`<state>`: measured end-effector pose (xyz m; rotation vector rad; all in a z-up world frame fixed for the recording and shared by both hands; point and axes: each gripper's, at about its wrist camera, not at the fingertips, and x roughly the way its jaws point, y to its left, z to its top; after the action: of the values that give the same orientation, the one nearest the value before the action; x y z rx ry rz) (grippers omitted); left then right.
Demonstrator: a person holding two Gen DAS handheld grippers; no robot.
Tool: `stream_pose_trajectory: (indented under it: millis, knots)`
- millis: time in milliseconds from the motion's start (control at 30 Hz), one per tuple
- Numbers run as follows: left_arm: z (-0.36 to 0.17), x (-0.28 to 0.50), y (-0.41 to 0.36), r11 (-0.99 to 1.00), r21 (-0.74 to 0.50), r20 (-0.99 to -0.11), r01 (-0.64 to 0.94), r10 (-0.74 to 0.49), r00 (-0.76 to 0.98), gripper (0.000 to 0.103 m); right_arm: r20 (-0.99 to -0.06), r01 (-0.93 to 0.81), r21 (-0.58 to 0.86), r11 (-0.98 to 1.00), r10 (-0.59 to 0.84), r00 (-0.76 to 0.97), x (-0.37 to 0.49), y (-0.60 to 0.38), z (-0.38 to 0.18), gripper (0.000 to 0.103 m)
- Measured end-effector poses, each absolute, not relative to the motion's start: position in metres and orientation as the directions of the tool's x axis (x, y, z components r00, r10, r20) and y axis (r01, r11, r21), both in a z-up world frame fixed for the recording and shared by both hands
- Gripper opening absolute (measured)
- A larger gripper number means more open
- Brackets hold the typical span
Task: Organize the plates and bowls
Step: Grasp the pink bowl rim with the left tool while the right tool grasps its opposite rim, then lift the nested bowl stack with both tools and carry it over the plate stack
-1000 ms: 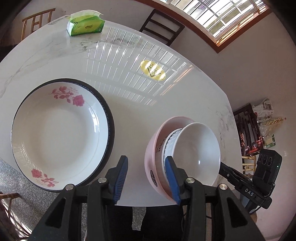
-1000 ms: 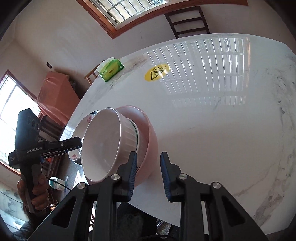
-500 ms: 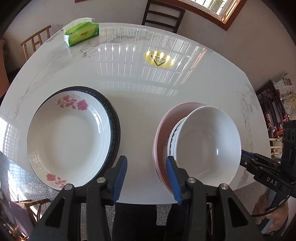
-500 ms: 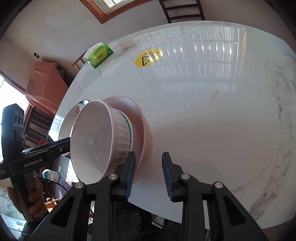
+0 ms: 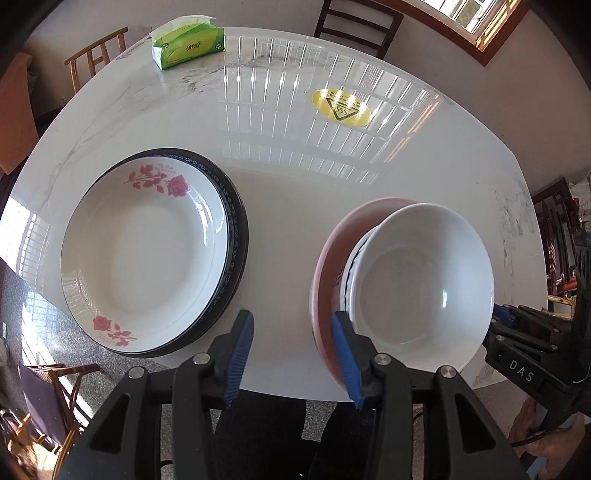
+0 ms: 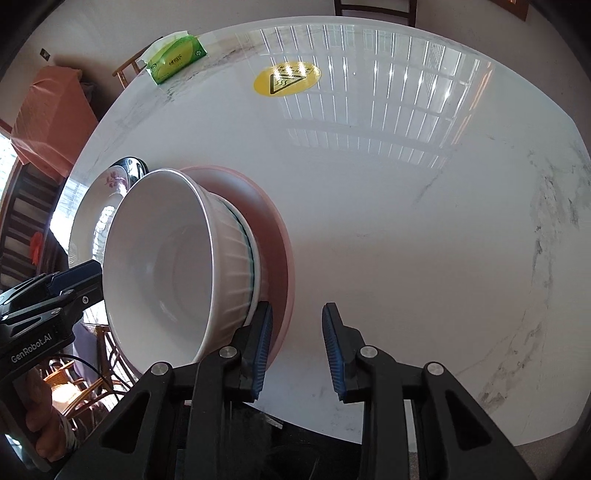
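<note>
A white ribbed bowl (image 5: 421,284) sits on top of a nested stack inside a pink bowl (image 5: 325,273) near the table's front edge; the stack also shows in the right wrist view (image 6: 166,258). A rose-patterned white plate (image 5: 147,254) lies on a dark-rimmed plate (image 5: 240,236) to the left. My left gripper (image 5: 291,354) is open and empty, between the plates and the bowl stack, its right finger beside the pink bowl. My right gripper (image 6: 297,347) is open and empty, its left finger next to the pink bowl's rim (image 6: 288,266).
The white marble table (image 5: 295,155) carries a green tissue pack (image 5: 188,42) at the far left and a yellow warning sticker (image 5: 341,107). Chairs stand around the table's far side (image 5: 354,22). A dark cabinet (image 5: 557,236) is at the right.
Both grippers have risen and tilted down, so the table shows more from above. The right gripper's jaws have opened wider. Plates and bowls stay in place.
</note>
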<state>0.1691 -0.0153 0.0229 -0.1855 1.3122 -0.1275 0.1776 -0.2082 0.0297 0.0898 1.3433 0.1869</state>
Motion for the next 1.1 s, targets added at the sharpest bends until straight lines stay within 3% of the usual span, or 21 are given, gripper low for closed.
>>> stream_pose_trajectory:
  millis: [167, 300, 433, 467, 667, 1100]
  knots:
    - [0.014, 0.171, 0.005, 0.921, -0.373, -0.902, -0.112, -0.333, 0.274, 0.045, -0.949, -0.07, 0.212, 0.975, 0.222, 0.223, 0.175, -0.216, 0.026, 0.026]
    - [0.012, 0.171, 0.008, 0.906, -0.413, -0.887, -0.095, -0.377, 0.267, 0.041, -0.947, -0.077, 0.216, 0.973, 0.228, 0.224, 0.174, -0.216, 0.024, 0.026]
    - [0.005, 0.167, 0.011, 0.858, -0.497, -0.85, -0.129, -0.451, 0.273, 0.012, -0.938, -0.083, 0.234, 0.969, 0.248, 0.242, 0.177, -0.214, 0.027, 0.026]
    - [0.003, 0.165, 0.013, 0.845, -0.514, -0.84, -0.144, -0.463, 0.282, 0.012, -0.937, -0.086, 0.23, 0.969, 0.244, 0.25, 0.178, -0.213, 0.028, 0.026]
    - [0.004, 0.166, 0.007, 0.876, -0.47, -0.85, -0.111, -0.414, 0.326, 0.009, -0.937, -0.132, 0.232, 0.964, 0.258, 0.235, 0.179, -0.205, 0.028, 0.018]
    - [0.012, 0.142, -0.012, 0.919, -0.392, -0.845, -0.039, -0.343, 0.41, 0.007, -0.901, -0.118, 0.324, 0.939, 0.344, 0.263, 0.171, -0.218, 0.024, 0.019]
